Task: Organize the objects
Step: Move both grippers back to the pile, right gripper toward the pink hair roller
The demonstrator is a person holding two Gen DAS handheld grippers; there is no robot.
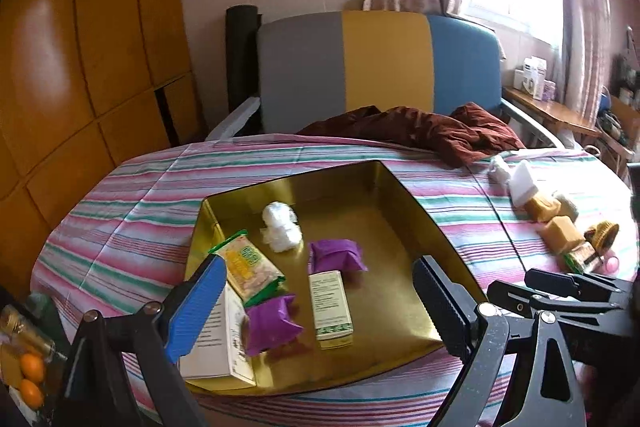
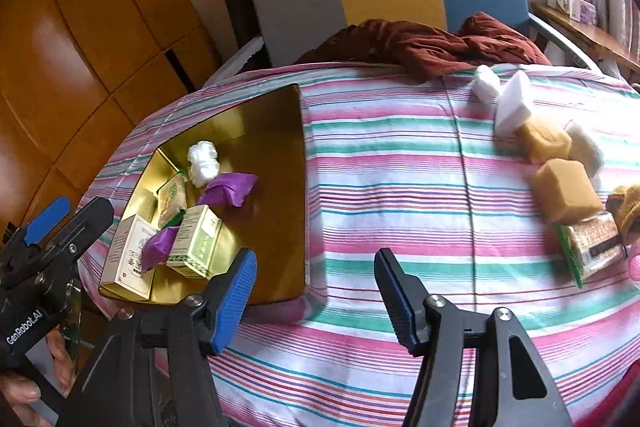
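A gold tin tray [image 1: 360,211] [image 2: 276,131] lies on the striped cloth. In it are a white wad [image 1: 280,227], two purple packets [image 1: 336,255] [image 1: 270,323], a green snack pack [image 1: 250,269], a small green box [image 1: 330,307] [image 2: 196,243] and a white box [image 1: 212,343] [image 2: 128,259]. My left gripper [image 1: 316,307] is open and empty over the tray's near side. My right gripper [image 2: 316,295] is open and empty over the cloth, right of the tray. Loose items lie at the right: tan blocks [image 2: 566,189], a white block [image 2: 512,103], a snack pack [image 2: 592,247].
A dark red cloth [image 1: 420,131] lies at the table's far edge before a grey, yellow and blue chair [image 1: 380,63]. Wooden cabinets [image 1: 80,67] stand at left. Oranges [image 1: 32,379] sit low left. A shelf with boxes [image 1: 536,79] is at far right.
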